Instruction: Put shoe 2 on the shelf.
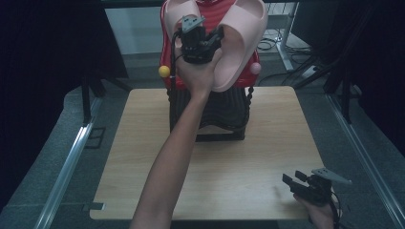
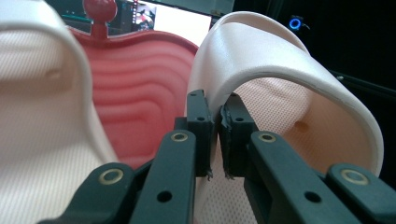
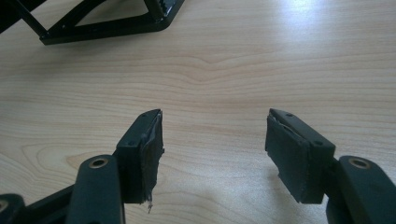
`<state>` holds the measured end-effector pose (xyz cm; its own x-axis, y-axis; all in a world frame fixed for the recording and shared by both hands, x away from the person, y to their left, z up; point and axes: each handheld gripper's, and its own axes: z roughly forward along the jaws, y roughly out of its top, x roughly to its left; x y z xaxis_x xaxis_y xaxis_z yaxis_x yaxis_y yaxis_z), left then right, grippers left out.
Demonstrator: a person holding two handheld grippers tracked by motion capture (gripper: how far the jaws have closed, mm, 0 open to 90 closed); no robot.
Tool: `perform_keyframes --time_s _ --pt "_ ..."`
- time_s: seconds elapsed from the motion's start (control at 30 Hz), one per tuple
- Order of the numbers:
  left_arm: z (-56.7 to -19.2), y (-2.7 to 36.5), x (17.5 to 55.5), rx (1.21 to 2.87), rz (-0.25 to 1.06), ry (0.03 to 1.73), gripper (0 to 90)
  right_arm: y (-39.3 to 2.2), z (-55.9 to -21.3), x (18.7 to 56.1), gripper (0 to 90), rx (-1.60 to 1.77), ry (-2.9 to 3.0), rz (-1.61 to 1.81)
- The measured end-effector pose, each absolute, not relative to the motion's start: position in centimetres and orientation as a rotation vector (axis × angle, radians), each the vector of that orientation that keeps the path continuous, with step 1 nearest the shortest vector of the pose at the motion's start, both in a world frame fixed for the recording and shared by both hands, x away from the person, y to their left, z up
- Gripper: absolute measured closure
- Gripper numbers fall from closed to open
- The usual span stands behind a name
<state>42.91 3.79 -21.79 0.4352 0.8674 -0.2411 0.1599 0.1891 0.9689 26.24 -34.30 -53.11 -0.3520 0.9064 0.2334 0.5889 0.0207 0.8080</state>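
Nearest to me, my right claw (image 1: 297,182) rested low over the bare front right corner of the wooden worktop (image 1: 143,157), its jaws standing wide apart with nothing between them. Farther out, my left arm stretched across the worktop to the black rack (image 1: 224,114) near its far edge. Up there my left claw (image 1: 217,40) was clamped on the inner edge of the strap of the right pink slipper (image 1: 241,38), which leaned against the red ribbed holder (image 2: 140,93) beside the left pink slipper (image 1: 177,14).
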Motion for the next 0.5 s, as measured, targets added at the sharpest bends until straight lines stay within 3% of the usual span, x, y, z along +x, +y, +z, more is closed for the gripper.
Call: perform_keyframes --time_s 0.5 --pt "-20.3 1.6 46.8 1.296 0.705 1.109 82.8 -34.2 -52.7 25.9 36.8 1.512 1.951 1.278"
